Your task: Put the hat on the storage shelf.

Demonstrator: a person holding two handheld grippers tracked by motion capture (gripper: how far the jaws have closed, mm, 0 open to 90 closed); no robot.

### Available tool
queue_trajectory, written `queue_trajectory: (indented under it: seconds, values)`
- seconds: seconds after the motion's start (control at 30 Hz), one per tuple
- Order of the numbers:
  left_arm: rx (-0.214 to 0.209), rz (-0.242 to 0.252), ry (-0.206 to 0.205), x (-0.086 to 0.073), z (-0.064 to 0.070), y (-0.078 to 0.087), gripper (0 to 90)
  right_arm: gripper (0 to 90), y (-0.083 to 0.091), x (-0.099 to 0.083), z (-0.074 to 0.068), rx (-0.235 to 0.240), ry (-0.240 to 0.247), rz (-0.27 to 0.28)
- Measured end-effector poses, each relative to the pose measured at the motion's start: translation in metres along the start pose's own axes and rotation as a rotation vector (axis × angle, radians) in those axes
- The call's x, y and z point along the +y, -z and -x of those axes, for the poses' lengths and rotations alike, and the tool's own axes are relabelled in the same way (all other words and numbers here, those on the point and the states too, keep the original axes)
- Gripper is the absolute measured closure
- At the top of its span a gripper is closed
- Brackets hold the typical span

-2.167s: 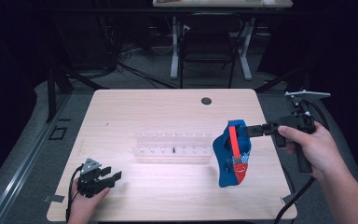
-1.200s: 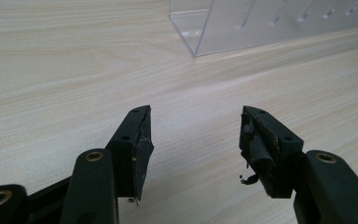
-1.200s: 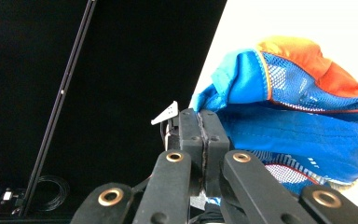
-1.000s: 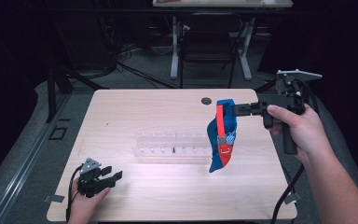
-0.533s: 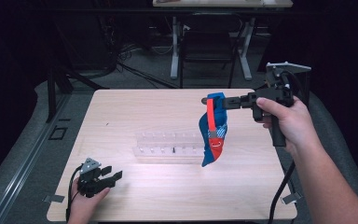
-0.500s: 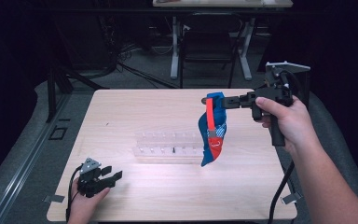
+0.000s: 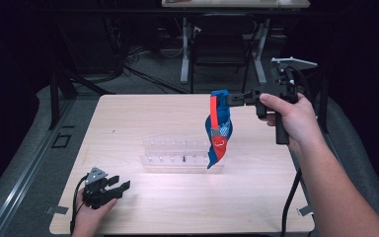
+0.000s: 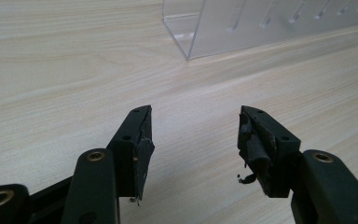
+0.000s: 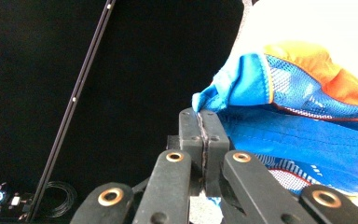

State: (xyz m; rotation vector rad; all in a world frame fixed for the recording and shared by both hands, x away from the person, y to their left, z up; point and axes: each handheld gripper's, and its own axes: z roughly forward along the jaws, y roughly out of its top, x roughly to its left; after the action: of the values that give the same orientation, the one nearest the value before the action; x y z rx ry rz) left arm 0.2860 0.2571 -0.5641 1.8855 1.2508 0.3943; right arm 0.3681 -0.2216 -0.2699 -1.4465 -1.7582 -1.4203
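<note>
A blue and orange-red mesh garment [image 7: 217, 129] hangs in the air over the right end of a clear plastic rack [image 7: 180, 153]. My right gripper [image 7: 228, 99] is shut on its top edge, held high by a hand at the right. In the right gripper view the jaws are pressed together [image 9: 203, 122] on the blue fabric [image 9: 298, 126], which spreads to the right. My left gripper [image 7: 120, 186] rests low at the table's front left corner, open. In the left gripper view nothing lies between its fingertips [image 8: 195, 133], and the rack's corner [image 8: 200, 28] is ahead.
The light wooden table [image 7: 138, 118] has a small dark round hole [image 7: 218, 92] near its far edge. Desk legs and cables [image 7: 185, 49] stand on the floor beyond it. Cables trail from both grippers off the front edge.
The right gripper has lifted the garment and carried it left and toward the far side, over the rack's right end. The left gripper has stayed put.
</note>
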Motion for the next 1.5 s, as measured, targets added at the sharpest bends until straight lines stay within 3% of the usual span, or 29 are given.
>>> queue_trajectory:
  seconds: [0.47, 0.87, 1.5]
  values:
    - [-0.01, 0.012, -0.003, 0.0, 0.003, -0.001, 45.4, 90.0, -0.009, 0.011, -0.001, 0.016, -0.003, 0.016]
    - [-0.015, 0.016, -0.015, 0.001, 0.007, -0.002, 45.4, 90.0, -0.03, 0.02, -0.002, 0.027, -0.007, 0.016]
    - [-0.015, 0.016, -0.012, 0.002, 0.006, -0.002, 45.4, 90.0, -0.068, 0.021, 0.001, 0.06, -0.006, -0.036]
